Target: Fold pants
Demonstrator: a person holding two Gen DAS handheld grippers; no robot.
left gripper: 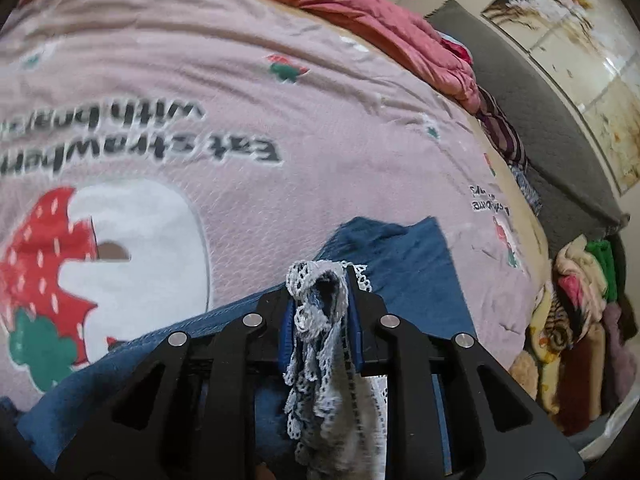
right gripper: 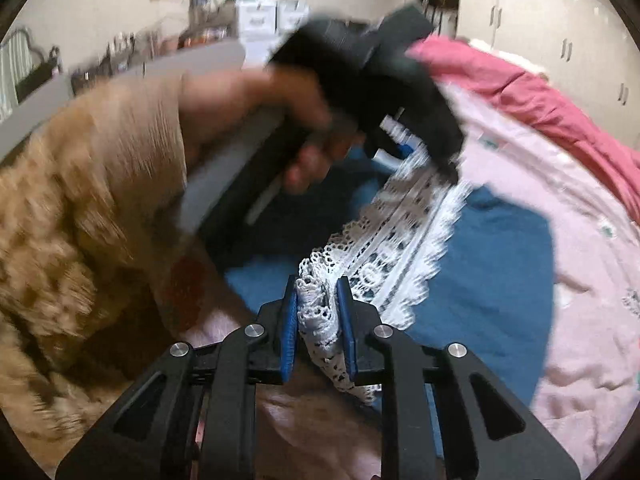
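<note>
The blue pants (left gripper: 400,264) lie on a pink strawberry-print bedspread (left gripper: 240,92). Their hem carries white lace trim (left gripper: 316,312). My left gripper (left gripper: 322,276) is shut on a bunched piece of that lace hem, held just above the blue cloth. In the right wrist view my right gripper (right gripper: 318,288) is shut on the other end of the lace trim (right gripper: 400,240). The lace stretches from it up to the left gripper (right gripper: 404,148), held by a hand in a tan fuzzy sleeve. The blue pants (right gripper: 500,264) spread below and to the right.
A crumpled red-pink quilt (left gripper: 360,4) lies along the far side of the bed. A grey headboard (left gripper: 560,120) stands at the right. A pile of clothes (left gripper: 576,320) sits beside the bed. White cupboards (right gripper: 560,20) and a cluttered shelf (right gripper: 180,40) line the walls.
</note>
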